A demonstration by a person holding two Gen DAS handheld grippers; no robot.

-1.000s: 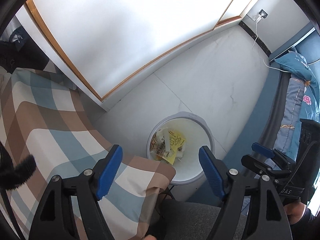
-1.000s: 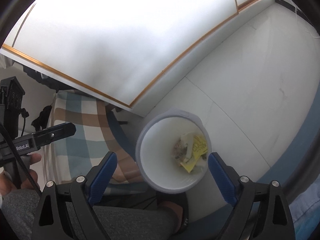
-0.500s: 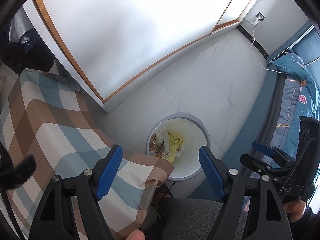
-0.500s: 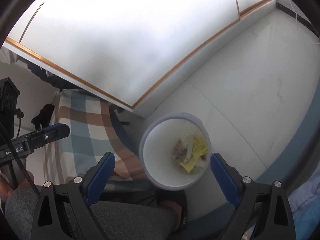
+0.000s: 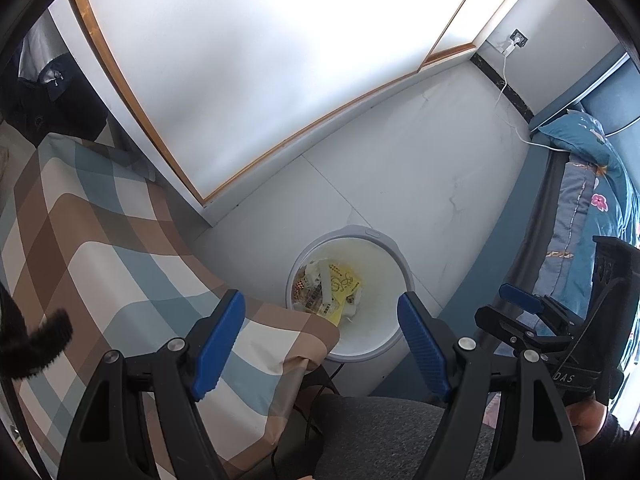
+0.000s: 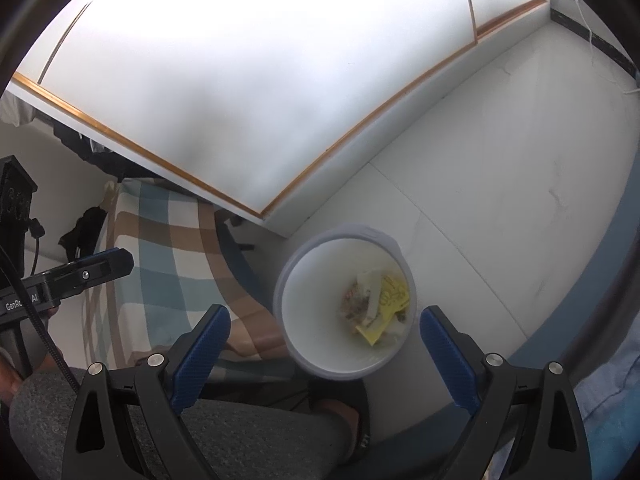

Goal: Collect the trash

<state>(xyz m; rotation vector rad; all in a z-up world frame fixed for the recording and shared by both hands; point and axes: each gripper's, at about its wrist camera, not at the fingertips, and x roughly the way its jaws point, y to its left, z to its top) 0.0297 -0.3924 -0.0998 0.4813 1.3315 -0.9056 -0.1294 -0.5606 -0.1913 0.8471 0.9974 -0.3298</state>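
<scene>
A round white trash bin (image 5: 384, 256) stands on the floor beside the table's corner; it also shows in the right wrist view (image 6: 316, 280). Inside lie a yellow wrapper (image 5: 342, 282) and other crumpled wrappers (image 6: 362, 300). My left gripper (image 5: 320, 340) is open and empty, high above the bin and the table's corner. My right gripper (image 6: 324, 344) is open and empty, high above the bin's near rim. Each gripper shows at the edge of the other's view.
A table with a checked brown, blue and white cloth (image 5: 92, 240) lies left of the bin. A white wardrobe with a wooden edge (image 5: 256, 80) stands behind. A bed with blue bedding (image 5: 588, 200) is at the right. My grey-trousered leg (image 6: 240, 432) is below.
Both grippers have risen and drawn back a little, so the bin looks smaller and more of the room shows. Both stay open and empty.
</scene>
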